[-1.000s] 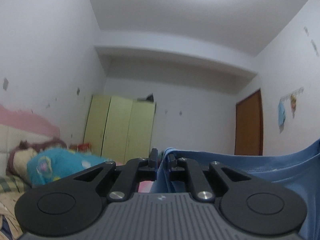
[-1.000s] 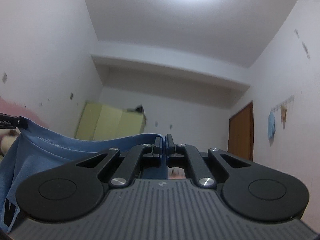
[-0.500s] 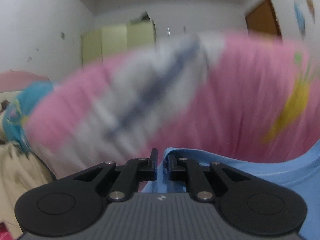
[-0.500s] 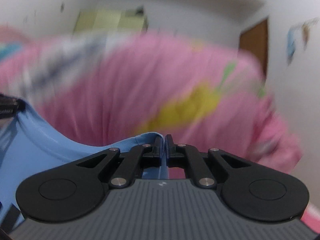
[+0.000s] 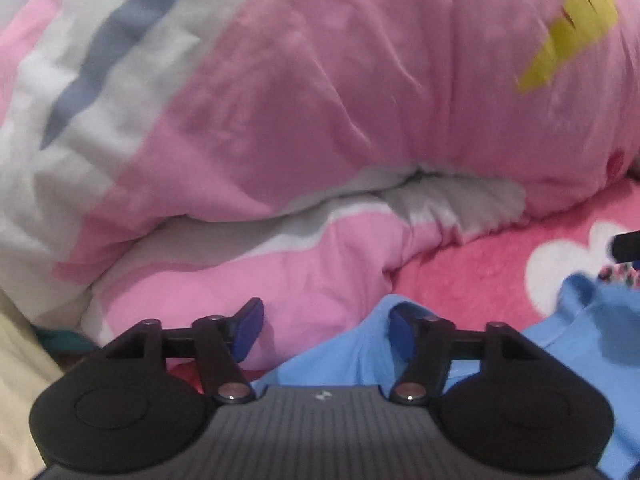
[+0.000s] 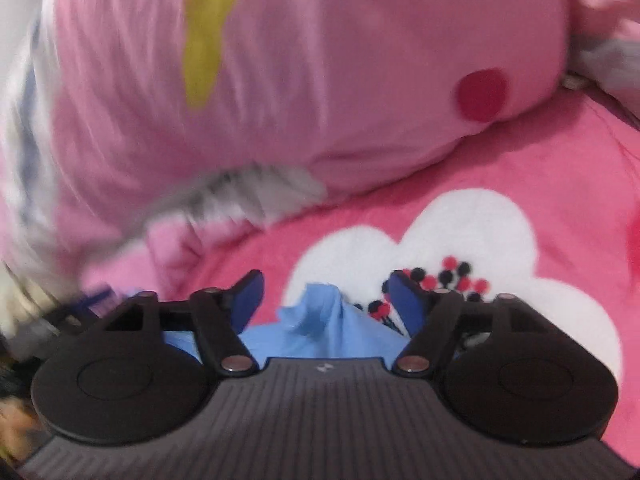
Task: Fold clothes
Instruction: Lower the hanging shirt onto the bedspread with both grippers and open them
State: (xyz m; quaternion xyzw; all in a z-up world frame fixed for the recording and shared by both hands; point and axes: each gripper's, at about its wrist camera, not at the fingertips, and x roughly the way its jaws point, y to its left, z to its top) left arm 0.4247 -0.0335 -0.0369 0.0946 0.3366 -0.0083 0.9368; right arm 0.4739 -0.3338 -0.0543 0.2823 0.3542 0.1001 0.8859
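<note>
Looks like the laying-out step of the fold: the blue shirt (image 5: 568, 360) is down on the bed and both claws are spread wide with nothing pinched in them. The left gripper (image 5: 326, 330) has its blue pads splayed apart, and a soft peak of the shirt pokes up just beside the inner face of its right-hand finger, touching or nearly so, I can't tell which. The right gripper (image 6: 326, 294) is the same story, jaws fully apart, with a little pinched-up ridge of the shirt standing between the fingers but not clamped. Using the shirt as the landmark: it lies on a hot-pink fleece blanket (image 6: 520, 168), fuzzy-looking, with a big white cloud shape (image 6: 472, 232) just past the shirt's edge and a cluster of red and black dots right next to it. Beyond the shirt there's a puffy quilt (image 5: 320, 100), pale pink cotton with white and grey-blue patches and a yellow splash, all crumpled and rounded. The shirt itself looks like thin, floppy jersey, matte, and it wrinkles easily. My guess for the next move: the cloth needs flattening, then each claw has to find a clean edge or corner to pinch, since that bunched ridge would make a sloppy crease. The right view is pretty motion-blurred, so the details there are rough.
</note>
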